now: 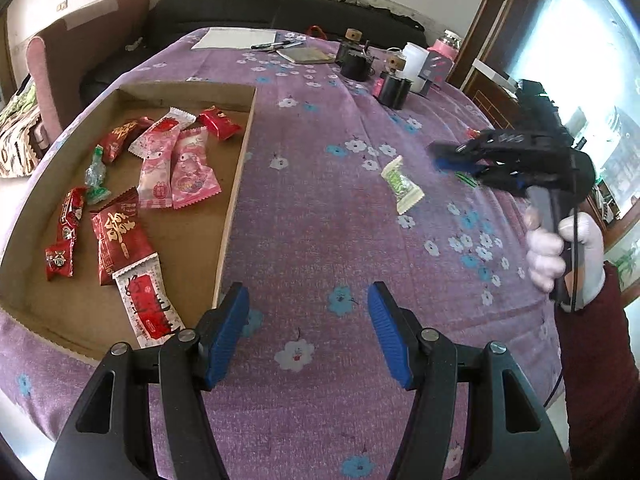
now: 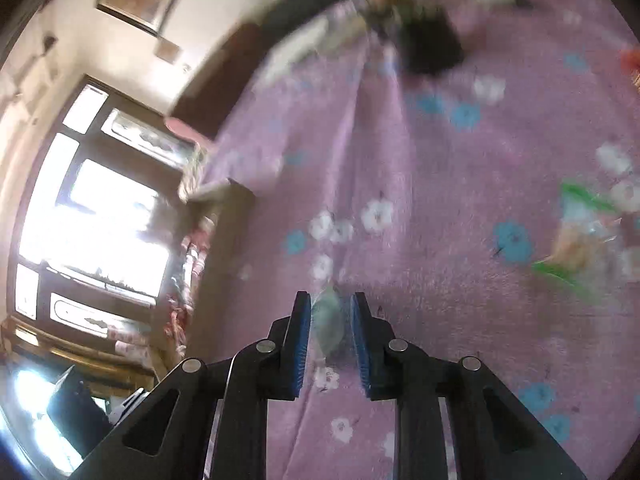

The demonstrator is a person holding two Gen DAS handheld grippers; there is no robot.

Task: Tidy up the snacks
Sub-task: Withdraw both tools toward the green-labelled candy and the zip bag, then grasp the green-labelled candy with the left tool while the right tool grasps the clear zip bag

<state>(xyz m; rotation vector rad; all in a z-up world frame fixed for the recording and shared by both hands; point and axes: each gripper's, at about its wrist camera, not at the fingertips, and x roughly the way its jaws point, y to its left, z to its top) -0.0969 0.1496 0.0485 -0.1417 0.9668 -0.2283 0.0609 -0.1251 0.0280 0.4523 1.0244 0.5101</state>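
Note:
A cardboard tray [image 1: 236, 168] lies on the purple flowered cloth at the left and holds several red and pink snack packets [image 1: 176, 168]. A green-and-white candy [image 1: 402, 185] lies loose on the cloth to its right. My left gripper [image 1: 308, 334] is open and empty, low over the cloth next to the tray's near right corner. My right gripper [image 2: 330, 334] is shut on a small clear greenish candy [image 2: 329, 320] and tilted above the cloth; it also shows in the left wrist view [image 1: 452, 158]. A blurred green-ended candy [image 2: 580, 236] lies on the cloth at the right.
At the table's far end stand black cylinders [image 1: 394, 90], a white jar [image 1: 414, 60], a pink-lidded jar [image 1: 444, 46], a notebook [image 1: 306, 55], pens and paper [image 1: 236, 38]. A dark sofa [image 1: 240, 10] is behind. The right wrist view is motion-blurred.

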